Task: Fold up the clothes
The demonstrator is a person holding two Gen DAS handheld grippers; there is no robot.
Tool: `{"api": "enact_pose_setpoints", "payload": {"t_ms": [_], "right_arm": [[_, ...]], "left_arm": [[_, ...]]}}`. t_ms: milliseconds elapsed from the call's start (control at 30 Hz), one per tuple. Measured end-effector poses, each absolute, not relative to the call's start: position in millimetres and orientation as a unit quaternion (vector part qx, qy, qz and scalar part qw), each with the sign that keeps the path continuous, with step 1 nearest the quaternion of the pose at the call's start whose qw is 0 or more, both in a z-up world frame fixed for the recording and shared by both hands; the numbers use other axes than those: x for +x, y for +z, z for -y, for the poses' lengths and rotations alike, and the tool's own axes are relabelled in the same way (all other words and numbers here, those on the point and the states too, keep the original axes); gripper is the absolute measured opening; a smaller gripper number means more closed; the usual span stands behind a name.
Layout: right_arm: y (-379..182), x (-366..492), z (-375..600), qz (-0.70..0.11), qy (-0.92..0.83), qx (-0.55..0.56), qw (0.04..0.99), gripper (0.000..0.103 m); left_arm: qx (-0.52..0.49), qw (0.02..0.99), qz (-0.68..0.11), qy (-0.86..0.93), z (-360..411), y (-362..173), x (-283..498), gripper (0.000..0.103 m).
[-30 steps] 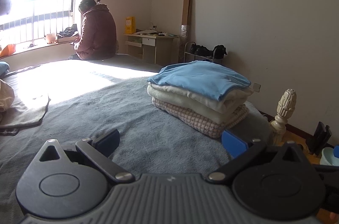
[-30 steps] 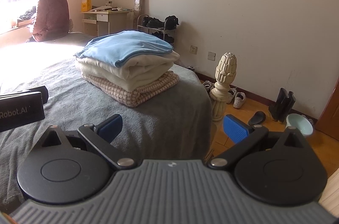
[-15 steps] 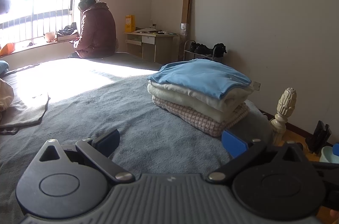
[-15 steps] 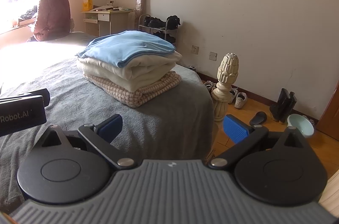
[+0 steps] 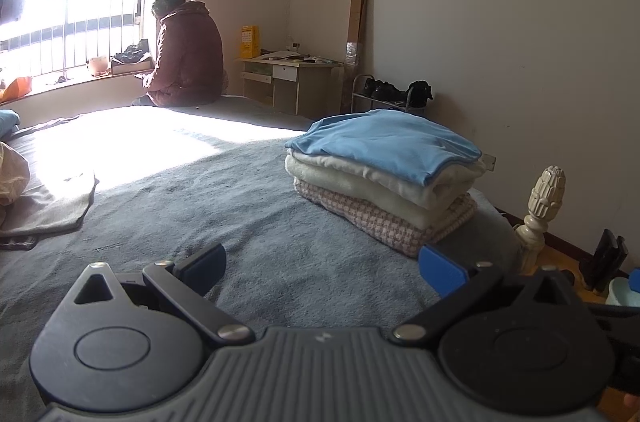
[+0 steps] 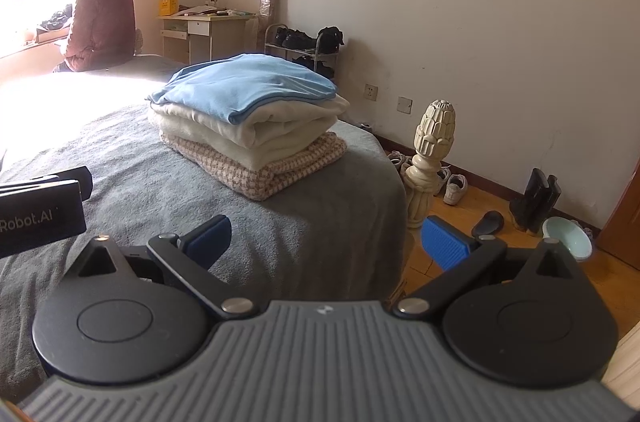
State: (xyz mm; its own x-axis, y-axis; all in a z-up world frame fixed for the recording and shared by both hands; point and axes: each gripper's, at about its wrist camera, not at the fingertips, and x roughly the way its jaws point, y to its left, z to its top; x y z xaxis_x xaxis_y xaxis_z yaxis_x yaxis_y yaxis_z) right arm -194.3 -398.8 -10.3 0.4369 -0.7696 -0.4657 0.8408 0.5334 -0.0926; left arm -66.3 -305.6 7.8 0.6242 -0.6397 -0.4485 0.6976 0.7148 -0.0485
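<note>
A stack of folded clothes (image 5: 384, 178) lies on the grey bed (image 5: 256, 230) near its right corner: a blue garment (image 6: 248, 84) on top, a cream one (image 6: 256, 130) under it, a checked pink one (image 6: 280, 166) at the bottom. My left gripper (image 5: 324, 268) is open and empty, low over the bed, short of the stack. My right gripper (image 6: 326, 242) is open and empty over the bed's right edge, short of the stack. The left gripper's body (image 6: 40, 214) shows at the left of the right wrist view. A grey garment (image 5: 48, 206) lies flat at the far left.
A person in a maroon coat (image 5: 186, 58) sits at the bed's far end by the window. A carved bedpost (image 6: 430, 150) stands at the bed corner. Shoes, boots (image 6: 536, 200) and a basin (image 6: 568, 236) are on the wooden floor. A desk (image 5: 288, 82) and shoe rack (image 5: 384, 94) stand against the wall.
Both views have shifted slightly; the stack sits a little further right in the right wrist view. Both grippers stay open and empty.
</note>
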Motion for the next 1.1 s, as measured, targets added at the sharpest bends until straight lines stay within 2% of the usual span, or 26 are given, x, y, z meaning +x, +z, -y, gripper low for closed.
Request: {"api": "enact_pose_setpoints", "payload": {"t_ms": [1100], "right_arm": [[-10.5,-186.4,393.6,-0.238,-0.471,0.070,0.847,0.102]], "left_arm": [[0.061,0.900,-0.227,-0.368,301.7,5.4,-62.9,0.103]]}}
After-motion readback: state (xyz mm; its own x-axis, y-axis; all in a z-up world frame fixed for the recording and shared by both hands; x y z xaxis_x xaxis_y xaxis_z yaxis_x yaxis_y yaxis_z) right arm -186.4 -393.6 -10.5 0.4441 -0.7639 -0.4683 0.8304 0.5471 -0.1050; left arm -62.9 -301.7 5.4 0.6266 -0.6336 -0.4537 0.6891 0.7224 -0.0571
